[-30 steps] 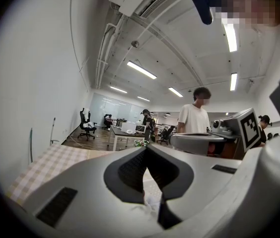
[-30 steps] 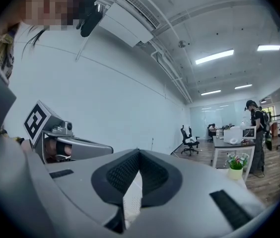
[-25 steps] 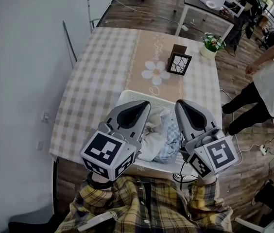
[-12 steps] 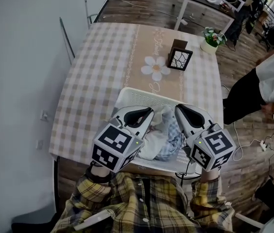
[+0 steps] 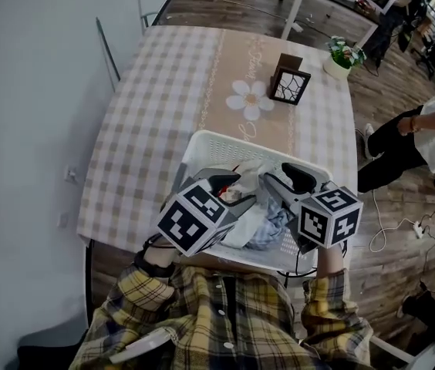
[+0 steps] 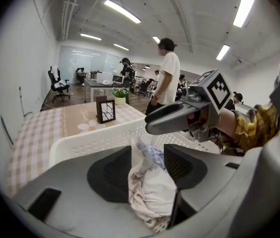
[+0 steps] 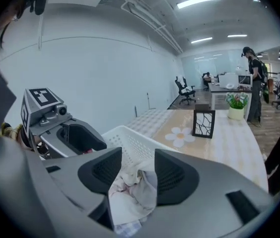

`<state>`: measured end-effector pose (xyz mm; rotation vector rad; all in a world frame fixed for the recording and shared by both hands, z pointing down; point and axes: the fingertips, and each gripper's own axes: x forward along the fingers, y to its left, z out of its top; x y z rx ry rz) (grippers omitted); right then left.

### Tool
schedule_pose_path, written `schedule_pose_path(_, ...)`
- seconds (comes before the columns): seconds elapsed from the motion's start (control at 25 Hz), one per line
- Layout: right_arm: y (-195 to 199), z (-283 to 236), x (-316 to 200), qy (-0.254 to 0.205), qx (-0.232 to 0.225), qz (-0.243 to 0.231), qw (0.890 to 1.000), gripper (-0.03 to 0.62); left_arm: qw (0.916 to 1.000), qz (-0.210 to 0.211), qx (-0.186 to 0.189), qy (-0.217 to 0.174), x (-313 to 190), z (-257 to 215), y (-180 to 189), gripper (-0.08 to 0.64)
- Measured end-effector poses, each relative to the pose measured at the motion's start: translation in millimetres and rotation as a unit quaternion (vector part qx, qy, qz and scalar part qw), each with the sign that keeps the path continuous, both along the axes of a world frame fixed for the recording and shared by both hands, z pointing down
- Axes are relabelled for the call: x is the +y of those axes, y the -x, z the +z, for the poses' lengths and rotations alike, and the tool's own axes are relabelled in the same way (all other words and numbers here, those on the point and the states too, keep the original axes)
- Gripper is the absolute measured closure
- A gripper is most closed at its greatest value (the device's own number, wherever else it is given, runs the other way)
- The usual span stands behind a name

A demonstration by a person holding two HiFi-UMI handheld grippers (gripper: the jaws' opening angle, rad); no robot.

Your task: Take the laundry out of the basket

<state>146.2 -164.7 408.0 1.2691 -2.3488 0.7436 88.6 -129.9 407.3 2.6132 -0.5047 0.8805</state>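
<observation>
Left hand-held gripper (image 6: 147, 161) jaws opening round laundry (image 6: 152, 192), inside basket (image 6: 93, 144) rim

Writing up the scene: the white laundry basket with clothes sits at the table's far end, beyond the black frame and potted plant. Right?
No: the white laundry basket with clothes sits at the table's near edge, on the person's side of the black frame and potted plant. The head view shows it.

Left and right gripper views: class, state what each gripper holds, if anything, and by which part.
Nothing is gripped yet. The left gripper and the right gripper both have their jaws opening, with bunched laundry standing between them inside the basket.
</observation>
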Motion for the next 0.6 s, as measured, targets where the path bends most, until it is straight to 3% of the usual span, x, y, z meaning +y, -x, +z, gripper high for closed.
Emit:
schedule_pose_path(0.32, 0.1, 45.5, -13.4, 0.056, 0.001, 0.018, 0.998, 0.314, 0.9944, 0.053, -0.058, 0.071, 19.0, 38.8, -12.7, 0.187)
schedule_pose_path(0.6, -0.9, 74.8, -16.8, 0.093, 0.002, 0.024, 0.995, 0.29, 0.9812, 0.092, -0.125, 0.114, 28.7, 68.3, -16.7, 0.153)
